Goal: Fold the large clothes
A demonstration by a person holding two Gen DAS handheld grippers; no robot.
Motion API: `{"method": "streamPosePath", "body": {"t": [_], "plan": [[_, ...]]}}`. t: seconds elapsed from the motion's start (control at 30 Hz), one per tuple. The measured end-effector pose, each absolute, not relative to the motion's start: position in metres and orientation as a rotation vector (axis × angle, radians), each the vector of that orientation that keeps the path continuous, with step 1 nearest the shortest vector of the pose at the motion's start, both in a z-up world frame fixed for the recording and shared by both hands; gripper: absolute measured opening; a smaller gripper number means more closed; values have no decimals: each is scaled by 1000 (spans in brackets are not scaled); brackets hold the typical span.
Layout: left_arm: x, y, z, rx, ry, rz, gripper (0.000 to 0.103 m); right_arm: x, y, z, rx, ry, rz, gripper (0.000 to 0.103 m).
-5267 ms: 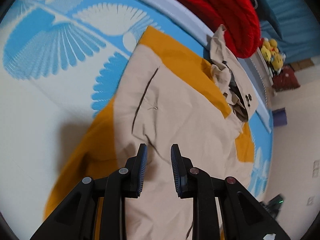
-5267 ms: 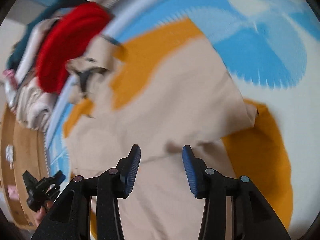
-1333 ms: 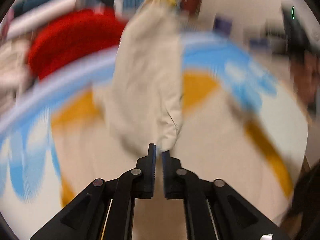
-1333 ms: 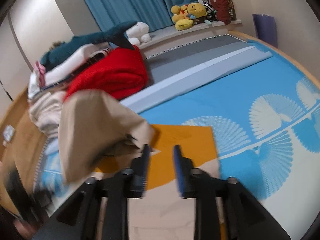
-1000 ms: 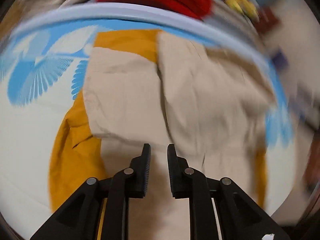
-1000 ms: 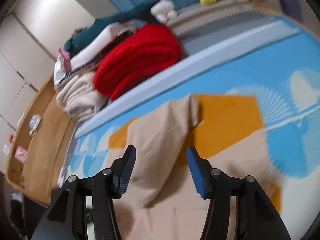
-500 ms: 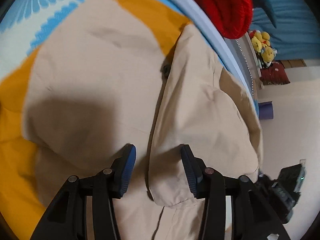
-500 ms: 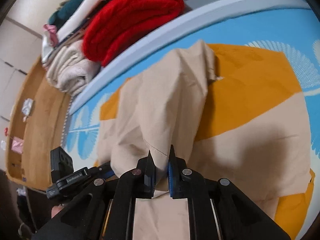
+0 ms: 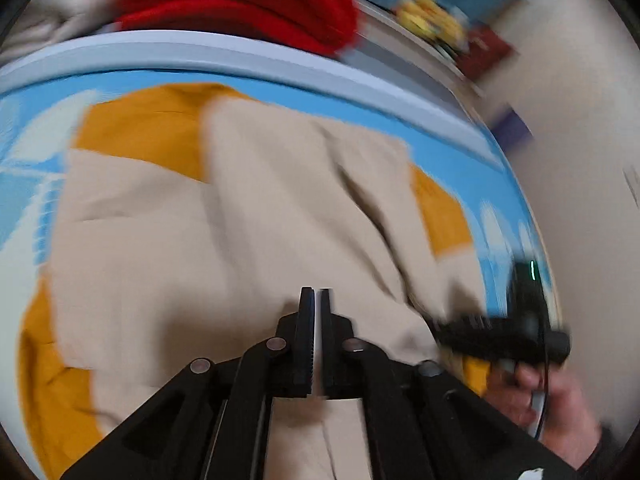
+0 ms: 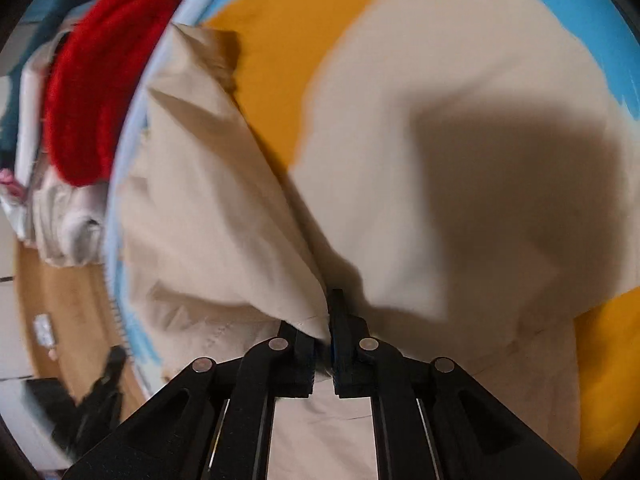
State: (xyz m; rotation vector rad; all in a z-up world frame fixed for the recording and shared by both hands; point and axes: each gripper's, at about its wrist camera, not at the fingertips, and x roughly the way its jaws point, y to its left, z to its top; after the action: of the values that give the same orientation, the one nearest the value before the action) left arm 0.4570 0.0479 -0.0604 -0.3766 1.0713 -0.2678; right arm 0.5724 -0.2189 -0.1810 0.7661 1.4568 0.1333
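Note:
A large beige garment (image 9: 224, 232) lies spread over an orange cloth (image 9: 140, 128) on the blue patterned bed. One part is folded over the body, with a long crease down the middle. My left gripper (image 9: 315, 300) is shut just above the beige fabric with nothing seen between its fingers. My right gripper (image 10: 326, 312) is shut on a bunched edge of the beige garment (image 10: 224, 216), which drapes up and to the left from its fingers. The right gripper also shows in the left wrist view (image 9: 500, 332), held by a hand at the right.
A red knit blanket (image 9: 240, 4) and pale folded laundry (image 10: 64, 216) are stacked beyond the bed's pale blue rim (image 9: 240, 56). Yellow plush toys (image 9: 432, 20) sit by the wall. A wooden floor (image 10: 68, 312) lies left of the bed.
My left gripper has gone from open to shut and swung over the garment. My right gripper stays shut on the fabric edge and has come lower and closer to the garment.

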Motion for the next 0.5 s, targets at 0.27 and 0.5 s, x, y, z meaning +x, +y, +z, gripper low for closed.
{"method": "streamPosePath", "body": {"t": [0.27,0.5], "plan": [[460,56,-124,-170,1387,7,5,583,-192,-133,465,1380,128,28],[462,33,-54,-242,1098,-155,13,578,-178,-63,331,1076,159,36]]}}
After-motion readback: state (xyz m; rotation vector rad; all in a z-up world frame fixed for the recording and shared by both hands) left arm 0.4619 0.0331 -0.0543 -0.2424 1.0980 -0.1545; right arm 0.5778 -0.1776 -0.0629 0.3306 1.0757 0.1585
